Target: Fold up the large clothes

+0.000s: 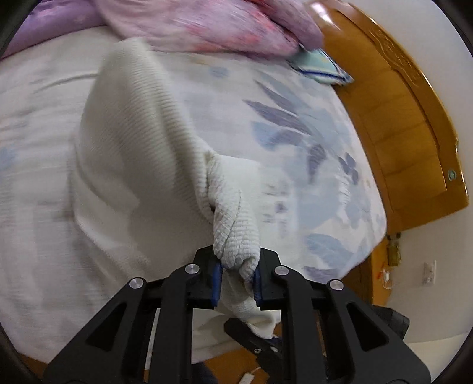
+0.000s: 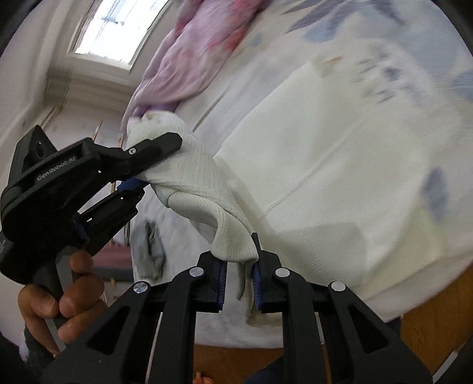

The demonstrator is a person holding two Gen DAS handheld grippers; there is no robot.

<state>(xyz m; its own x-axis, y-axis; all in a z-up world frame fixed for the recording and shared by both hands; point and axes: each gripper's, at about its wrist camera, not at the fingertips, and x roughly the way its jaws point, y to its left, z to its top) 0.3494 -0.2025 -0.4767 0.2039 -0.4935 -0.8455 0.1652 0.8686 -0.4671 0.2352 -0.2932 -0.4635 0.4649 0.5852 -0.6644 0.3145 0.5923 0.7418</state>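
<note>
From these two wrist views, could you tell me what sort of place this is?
Most likely a home bedroom: the white sweater lies on a bed with a floral sheet, a pink quilt is bunched at its far end, and a wooden bed board runs along one side.

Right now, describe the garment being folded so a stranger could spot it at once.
Start at the bed with the blue floral sheet. On it lies a white ribbed knit sweater, one edge bunched in the left tongs and another in the right tongs. Unlike the pink-purple quilt behind it, it is plain and unpatterned.
</note>
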